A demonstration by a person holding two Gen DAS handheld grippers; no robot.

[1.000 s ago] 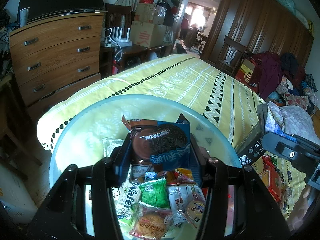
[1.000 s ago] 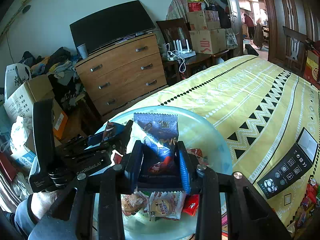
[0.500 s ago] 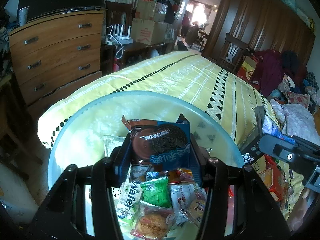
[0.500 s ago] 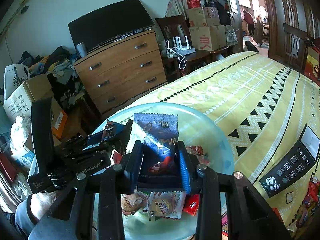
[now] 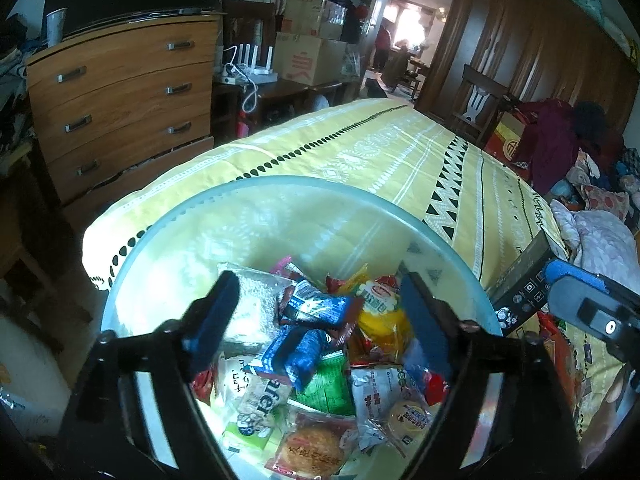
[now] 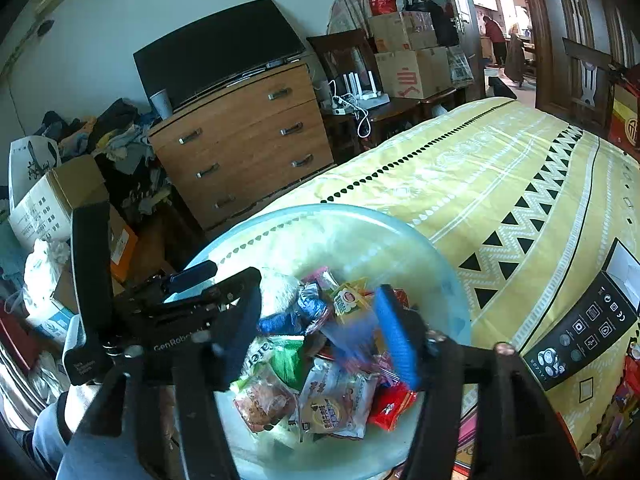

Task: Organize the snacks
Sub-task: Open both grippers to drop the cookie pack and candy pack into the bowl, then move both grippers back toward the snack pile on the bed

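A large clear glass bowl (image 5: 304, 188) sits on the yellow patterned bedspread and holds several snack packets. My left gripper (image 5: 320, 316) hangs open and empty over the bowl. A blue cookie packet (image 5: 298, 354) and a brown-and-blue packet (image 5: 320, 308) lie on the pile between its fingers. My right gripper (image 6: 320, 328) is open over the same bowl (image 6: 360, 216), and a blurred blue packet (image 6: 352, 336) is between its fingers, falling free. The left gripper also shows in the right wrist view (image 6: 192, 276).
A black remote box (image 6: 584, 328) lies on the bedspread right of the bowl, with more snack packets (image 5: 560, 360) by it. A wooden dresser (image 6: 244, 140) and cardboard boxes (image 6: 412, 68) stand beyond the bed. Clothes are piled at the right (image 5: 592, 232).
Both grippers have opened. The brown-and-blue cookie packet dropped from the left gripper into the bowl, and the dark blue packet left the right gripper.
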